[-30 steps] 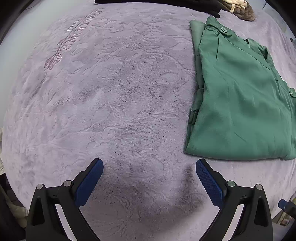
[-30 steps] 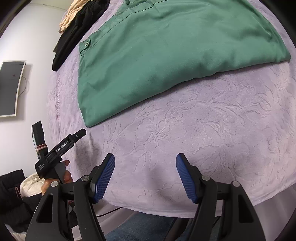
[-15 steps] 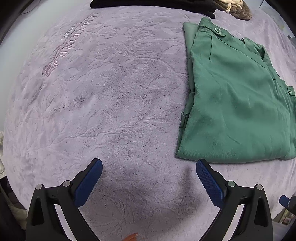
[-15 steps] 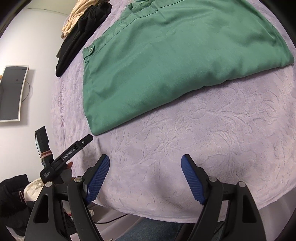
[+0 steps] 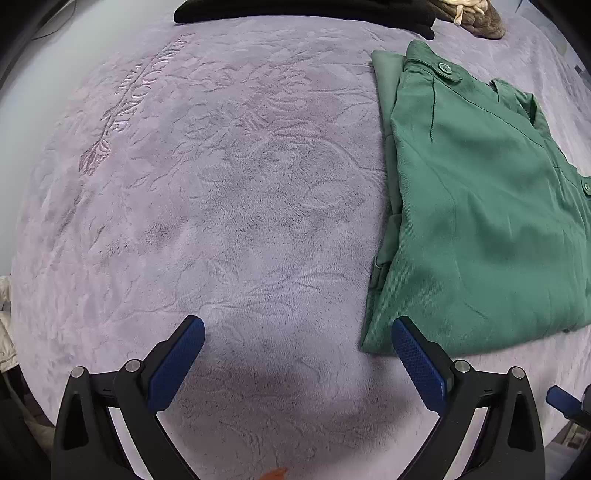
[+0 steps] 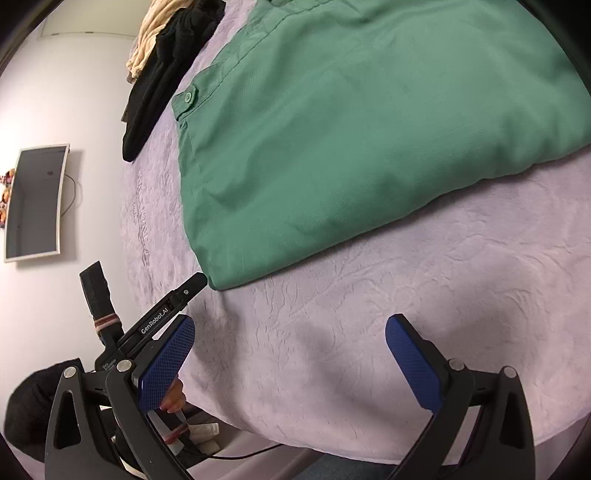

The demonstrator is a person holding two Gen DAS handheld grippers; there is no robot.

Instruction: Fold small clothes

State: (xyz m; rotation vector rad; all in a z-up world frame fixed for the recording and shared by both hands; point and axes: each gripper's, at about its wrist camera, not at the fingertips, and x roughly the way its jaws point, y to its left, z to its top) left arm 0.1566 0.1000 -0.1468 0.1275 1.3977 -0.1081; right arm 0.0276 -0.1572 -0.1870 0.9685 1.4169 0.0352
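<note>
Your left claw (image 5: 297,334) stands wide open and holds nothing; its right pad sits just beside the near corner of the green garment (image 5: 480,221), above the purple bedspread (image 5: 221,184). Your right claw (image 6: 290,334) is spread open and empty too, hovering over bare bedspread near the bed's edge, with the garment's folded near hem a little ahead of it. From that side you can see the tip of your left claw almost touching the garment's near-left corner.

The green garment lies flat on the bed, already folded into layers, with buttoned tabs toward its far end. It looks like light woven cloth: soft, limp, with no stiffness of its own, so it will probably sag and slide apart if you lift one layer only. Pinch at the corners, catching all layers at the folded edge, one claw at each near corner.

Beyond it lie dark clothes (image 5: 303,11) and a beige piece (image 6: 147,40) at the head of the bed.
</note>
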